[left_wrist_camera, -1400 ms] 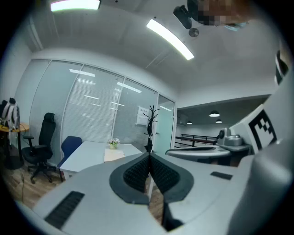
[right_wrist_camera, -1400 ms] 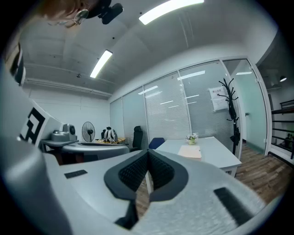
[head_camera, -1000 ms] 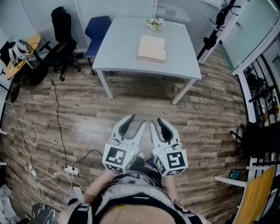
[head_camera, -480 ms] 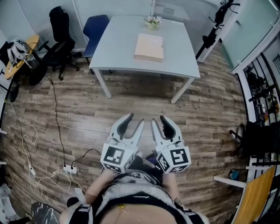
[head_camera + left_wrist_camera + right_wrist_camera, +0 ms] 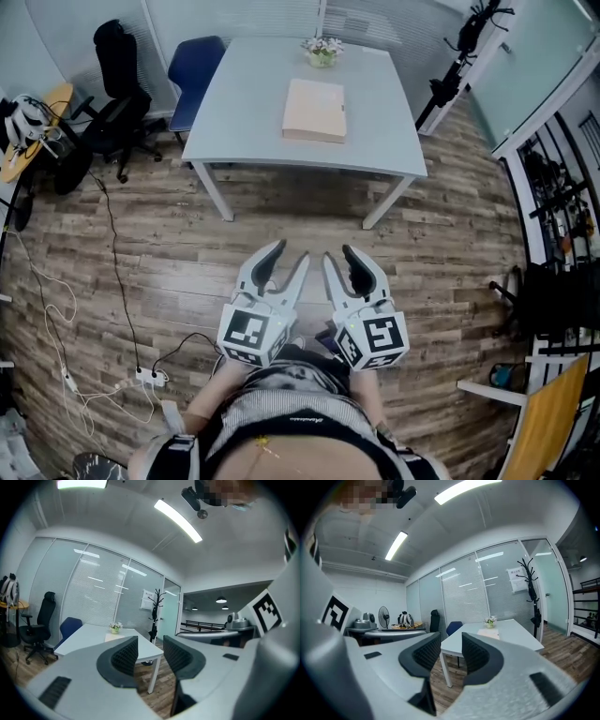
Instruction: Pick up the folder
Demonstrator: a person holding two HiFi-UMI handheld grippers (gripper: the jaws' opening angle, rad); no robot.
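A tan folder [image 5: 315,111] lies flat on the white table [image 5: 253,122] at the top of the head view, near a small flower pot [image 5: 321,51]. Both grippers hang well short of the table, over the wooden floor. My left gripper [image 5: 284,256] stands open with nothing between its jaws. My right gripper [image 5: 337,257] is beside it; its jaws are opening and hold nothing. In the left gripper view the folder [image 5: 117,637] shows far off on the table, beyond the left gripper [image 5: 150,649]. In the right gripper view the folder [image 5: 488,633] lies past the right gripper [image 5: 451,649].
A blue chair [image 5: 192,70] stands at the table's left corner and a black office chair [image 5: 111,66] farther left. A coat stand [image 5: 459,52] is right of the table. Cables and a power strip [image 5: 150,376] lie on the floor at the left.
The table and folder have shifted down and left in the head view. The right gripper's jaws have spread a little wider; both grippers stay side by side.
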